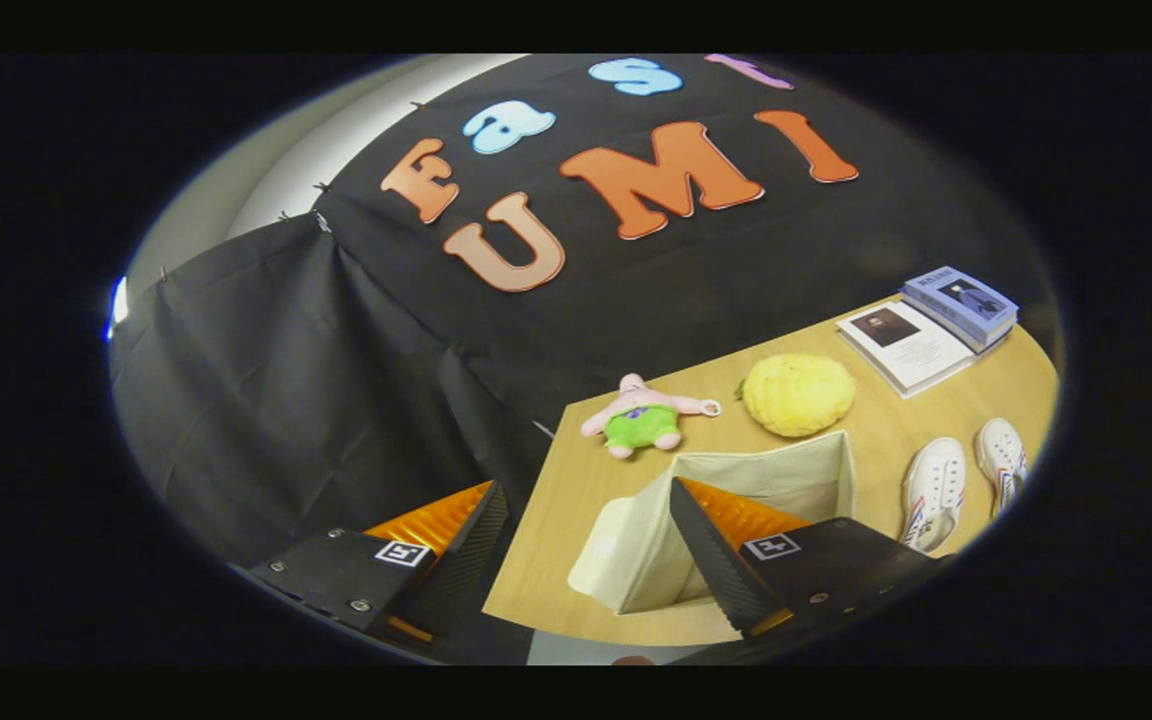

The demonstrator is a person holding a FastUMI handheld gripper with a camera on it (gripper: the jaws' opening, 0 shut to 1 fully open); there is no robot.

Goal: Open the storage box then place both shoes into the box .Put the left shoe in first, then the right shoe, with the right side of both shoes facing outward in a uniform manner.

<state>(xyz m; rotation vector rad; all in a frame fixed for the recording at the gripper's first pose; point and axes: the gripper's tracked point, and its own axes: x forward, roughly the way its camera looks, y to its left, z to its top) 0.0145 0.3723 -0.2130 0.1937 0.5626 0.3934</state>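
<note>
A beige fabric storage box (796, 480) stands on the wooden table (576, 480), its top open and its lid flap (604, 545) hanging down the near side. Two white sneakers lie side by side beyond the box's right side: one (934, 490) close to the box, the other (1002, 458) further out. My gripper (591, 535) is open and holds nothing. Its fingers (711, 555) hover wide apart above the table's near left corner, the right one in front of the box.
A pink and green plush toy (644, 415) and a yellow round plush (798, 394) lie behind the box. Two books (926, 325) rest at the far right of the table. Black cloth walls the booth behind and to the left.
</note>
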